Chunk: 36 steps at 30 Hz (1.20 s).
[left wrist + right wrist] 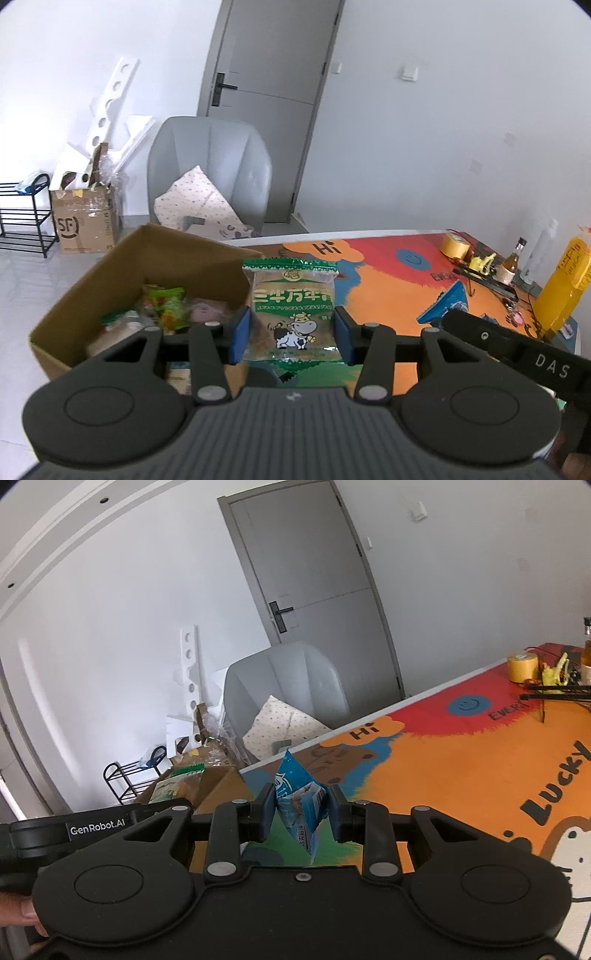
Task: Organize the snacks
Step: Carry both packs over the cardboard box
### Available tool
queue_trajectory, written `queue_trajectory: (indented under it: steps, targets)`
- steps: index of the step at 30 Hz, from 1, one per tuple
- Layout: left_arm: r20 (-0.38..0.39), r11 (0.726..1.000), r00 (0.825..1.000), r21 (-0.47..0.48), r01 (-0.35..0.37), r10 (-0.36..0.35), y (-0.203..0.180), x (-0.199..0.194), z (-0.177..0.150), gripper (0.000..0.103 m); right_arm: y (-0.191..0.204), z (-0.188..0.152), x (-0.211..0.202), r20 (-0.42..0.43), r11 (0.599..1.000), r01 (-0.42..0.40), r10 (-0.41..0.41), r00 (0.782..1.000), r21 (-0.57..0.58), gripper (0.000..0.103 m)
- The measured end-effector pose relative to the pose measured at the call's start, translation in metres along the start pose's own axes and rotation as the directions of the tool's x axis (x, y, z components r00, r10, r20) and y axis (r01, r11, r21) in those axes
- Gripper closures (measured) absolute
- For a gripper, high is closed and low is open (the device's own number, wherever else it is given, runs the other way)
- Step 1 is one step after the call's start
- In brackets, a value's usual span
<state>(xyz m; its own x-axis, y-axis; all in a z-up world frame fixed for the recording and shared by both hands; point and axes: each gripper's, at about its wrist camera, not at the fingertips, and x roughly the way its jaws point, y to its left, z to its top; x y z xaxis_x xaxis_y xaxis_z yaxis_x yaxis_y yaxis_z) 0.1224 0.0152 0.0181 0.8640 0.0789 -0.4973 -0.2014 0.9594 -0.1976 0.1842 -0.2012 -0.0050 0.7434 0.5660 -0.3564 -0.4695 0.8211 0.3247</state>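
Left wrist view: left tool (291, 332), blue pads pinching a green cow-print snack packet (293, 306) by its side edges; packet upright, long axis vertical, held above the table (391, 295). Open cardboard box (122, 266), several snacks already inside, lies just ahead and to the left of this tool, its near wall below the left finger. By my estimate the left tool is the nearer to the box; a short leftward carry would bring the packet over the opening.

Right wrist view: right tool (301, 810), pinching a crumpled blue snack packet (301, 805), tip pointing up. Box (207, 779) farther off, ahead-left, interior hidden here; only the left view shows its contents.
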Motion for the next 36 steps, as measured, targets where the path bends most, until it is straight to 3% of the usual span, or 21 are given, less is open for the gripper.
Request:
queue_trajectory:
  steps: [21, 36]
  targets:
    - [0.028, 0.994, 0.997, -0.084, -0.068, 0.070, 0.066, -0.014, 0.019, 0.057, 0.061, 0.006, 0.026, -0.016, 0.994, -0.067, 0.066, 0.998, -0.081, 0.075]
    - [0.018, 0.988, 0.998, -0.147, -0.053, 0.057, 0.097, 0.010, 0.028, 0.056, 0.085, 0.015, 0.049, -0.030, 0.990, -0.060, 0.056, 0.998, -0.125, 0.075]
